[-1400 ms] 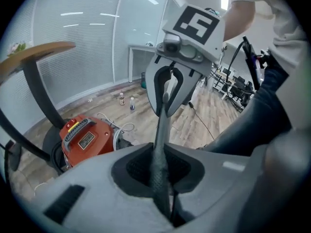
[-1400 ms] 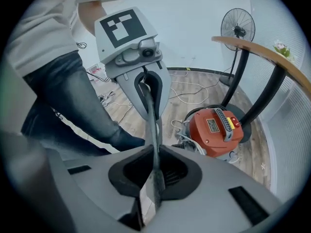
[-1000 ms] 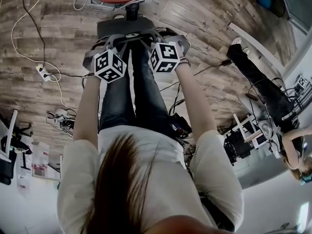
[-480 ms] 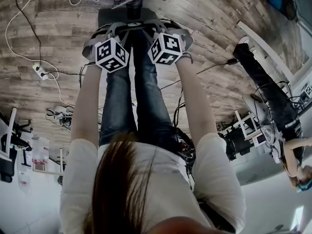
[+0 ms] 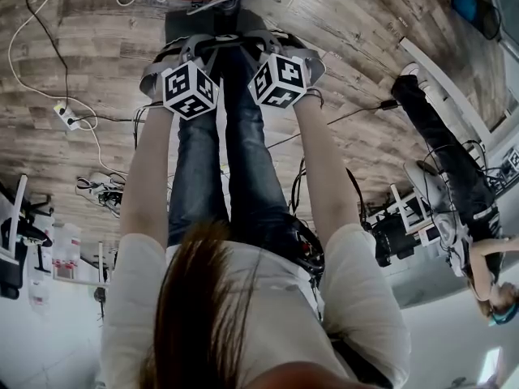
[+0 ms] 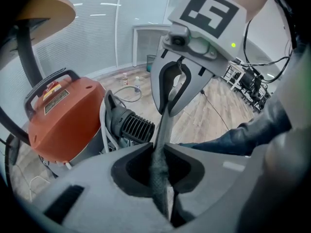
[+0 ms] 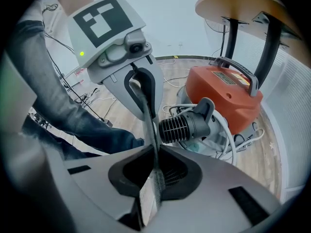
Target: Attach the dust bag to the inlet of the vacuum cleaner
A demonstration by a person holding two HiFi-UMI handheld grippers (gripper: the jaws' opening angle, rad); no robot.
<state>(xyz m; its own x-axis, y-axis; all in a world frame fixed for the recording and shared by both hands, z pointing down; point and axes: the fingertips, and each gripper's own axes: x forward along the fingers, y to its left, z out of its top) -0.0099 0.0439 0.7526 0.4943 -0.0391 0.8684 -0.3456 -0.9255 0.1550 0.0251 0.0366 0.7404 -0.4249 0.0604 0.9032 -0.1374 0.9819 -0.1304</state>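
Dust bag (image 6: 163,125) fabric, grey and thin, runs as a taut edge from the left tool (image 6: 158,154) across to the right tool (image 7: 155,155), so the bag is held off the floor between the two. In the left gripper view the jaws are pressed together on that edge, the cloth pinched flat in the notch between the pads. The right gripper view shows the same thing from the other side, with its jaws clamped on the thin grey sheet. Each view also shows the opposite tool facing it, its marker cube on top and the strip of bag leading up into its jaws.

From the head view both arms reach down side by side in front of the person's jeans (image 5: 243,168), and the two marker cubes sit close together above the feet. The orange vacuum cleaner (image 6: 63,120) stands on the wooden floor (image 5: 81,71) just beyond the tools, with a black handle on its lid. Its black ribbed inlet (image 7: 187,125) sticks out from the drum towards the tools and is bare, the bag not yet fitted on it. Whether the cloth touches the inlet I cannot tell. A white cable with a power strip (image 5: 65,113) trails over the floor to the left, and a second person (image 5: 454,177) in dark trousers sits off to the right.
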